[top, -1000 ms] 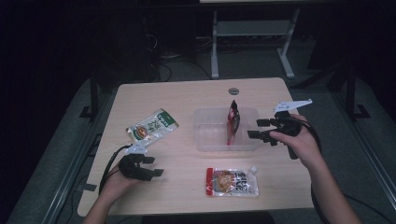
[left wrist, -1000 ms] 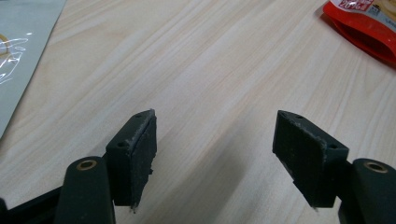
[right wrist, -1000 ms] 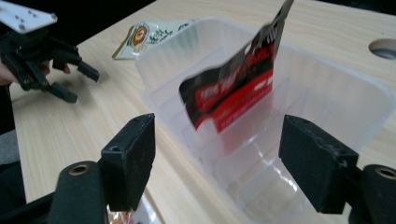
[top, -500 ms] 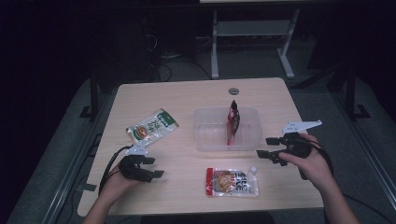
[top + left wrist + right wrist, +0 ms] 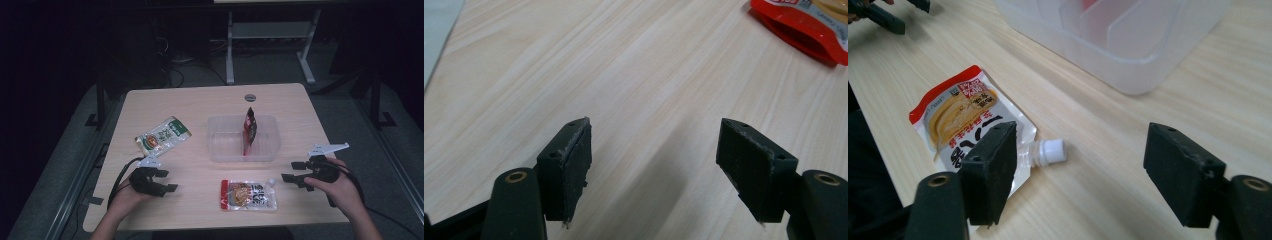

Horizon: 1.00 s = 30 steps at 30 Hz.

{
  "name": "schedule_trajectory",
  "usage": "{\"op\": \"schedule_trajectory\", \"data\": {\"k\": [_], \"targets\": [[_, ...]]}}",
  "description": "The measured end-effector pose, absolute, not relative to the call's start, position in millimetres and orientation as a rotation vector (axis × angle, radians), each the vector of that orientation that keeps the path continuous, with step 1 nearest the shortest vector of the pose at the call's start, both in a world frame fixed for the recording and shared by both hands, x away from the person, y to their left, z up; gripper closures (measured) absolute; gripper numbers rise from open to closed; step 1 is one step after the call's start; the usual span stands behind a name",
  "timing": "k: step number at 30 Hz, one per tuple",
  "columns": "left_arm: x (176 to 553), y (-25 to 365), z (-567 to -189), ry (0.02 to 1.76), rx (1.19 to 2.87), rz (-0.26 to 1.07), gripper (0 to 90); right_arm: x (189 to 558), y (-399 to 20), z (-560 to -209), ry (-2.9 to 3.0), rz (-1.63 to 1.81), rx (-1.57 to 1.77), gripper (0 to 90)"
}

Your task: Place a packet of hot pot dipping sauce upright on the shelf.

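A red and white spout pouch (image 5: 248, 195) lies flat near the table's front edge. My right gripper (image 5: 290, 171) stands open just right of it. In the right gripper view its jaws (image 5: 1083, 145) frame the pouch's white cap (image 5: 1053, 150), and the pouch body (image 5: 963, 120) lies behind the left jaw. My left gripper (image 5: 169, 180) rests open at the front left over bare wood (image 5: 654, 135), with the red pouch's corner (image 5: 804, 25) farther off. A clear plastic container (image 5: 220, 150) holds a red pouch (image 5: 249, 131) standing upright. A green pouch (image 5: 163, 136) lies at the left.
The container's wall (image 5: 1138, 60) rises close beyond the right gripper. A round grommet (image 5: 250, 97) sits at the table's far edge. A metal rack (image 5: 270, 35) stands on the dark floor behind the table. The left gripper (image 5: 878, 12) appears far off in the right gripper view.
My right gripper has moved from beside the container toward the front edge and lower, ending next to the spout pouch. The left gripper has stayed put.
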State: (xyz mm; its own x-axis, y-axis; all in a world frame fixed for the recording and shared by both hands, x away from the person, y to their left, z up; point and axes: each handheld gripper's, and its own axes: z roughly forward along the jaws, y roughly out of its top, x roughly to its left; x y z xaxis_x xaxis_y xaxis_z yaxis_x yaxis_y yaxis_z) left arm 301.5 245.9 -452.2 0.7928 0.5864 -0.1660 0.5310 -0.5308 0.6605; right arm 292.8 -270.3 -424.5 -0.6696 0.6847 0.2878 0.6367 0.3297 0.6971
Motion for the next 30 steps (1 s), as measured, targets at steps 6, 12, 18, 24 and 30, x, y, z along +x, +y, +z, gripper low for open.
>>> {"op": "schedule_trajectory", "data": {"k": [6, 12, 18, 24, 30], "targets": [[296.4, 232.0, -449.1, 0.775, 2.257, 0.081, 29.9, 293.2, -272.0, -422.9, 2.508, 1.273, 1.280, 31.5], [292.8, 203.3, -443.7, 0.677, 2.271, 0.019, 35.5, 284.3, -275.7, -426.4, 2.511, 1.247, 1.270, 33.0], [287.2, 163.0, -434.4, 0.539, 2.299, -0.012, 54.5, 277.3, -279.8, -430.6, 2.510, 1.240, 1.276, 31.4], [282.7, 122.7, -433.3, 0.406, 2.345, -0.049, 84.6, 278.7, -280.2, -430.6, 2.505, 1.243, 1.278, 31.8], [285.6, 86.8, -433.8, 0.330, 2.358, -0.082, 89.6, 278.8, -281.5, -431.0, 2.503, 1.255, 1.263, 32.4]]}}
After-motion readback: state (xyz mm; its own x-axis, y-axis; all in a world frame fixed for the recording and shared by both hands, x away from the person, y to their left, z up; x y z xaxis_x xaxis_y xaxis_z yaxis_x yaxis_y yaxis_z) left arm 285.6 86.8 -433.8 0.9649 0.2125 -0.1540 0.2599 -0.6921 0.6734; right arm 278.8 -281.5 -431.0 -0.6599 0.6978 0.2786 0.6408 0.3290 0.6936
